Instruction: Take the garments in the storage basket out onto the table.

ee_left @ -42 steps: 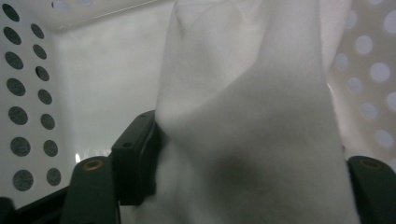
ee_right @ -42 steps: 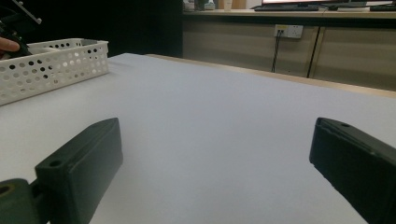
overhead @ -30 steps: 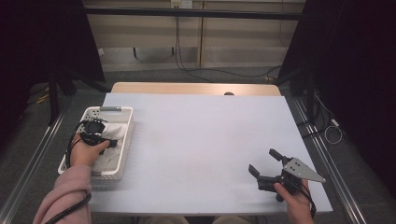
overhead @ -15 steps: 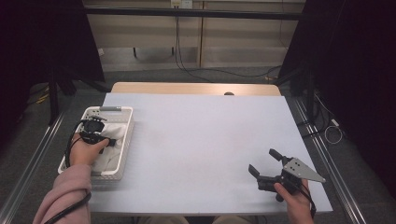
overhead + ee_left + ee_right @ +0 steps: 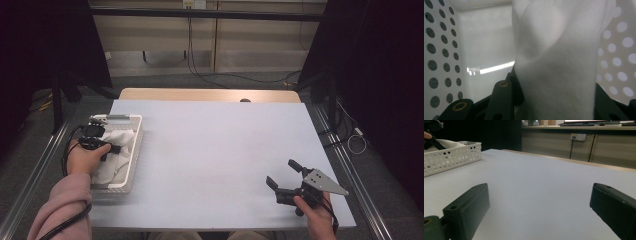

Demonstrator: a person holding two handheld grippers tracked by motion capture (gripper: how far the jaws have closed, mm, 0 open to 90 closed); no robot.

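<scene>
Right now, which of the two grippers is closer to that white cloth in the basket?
The left. The left gripper is down in the white basket, its jaws just closing around the white cloth. The right gripper sits open across the table, far from it.

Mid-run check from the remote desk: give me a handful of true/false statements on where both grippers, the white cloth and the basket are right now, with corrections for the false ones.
1. The left gripper is down in the white perforated basket. True.
2. White cloth sits between the left gripper's jaws, which have just been closing. True.
3. The right gripper holds a piece of the cloth. False: its jaws stand wide apart with nothing between them, over bare table.
4. The basket stands at the middle of the table. False: it sits at the table's left edge.
5. The right gripper is low over the near right part of the table. True.
</scene>
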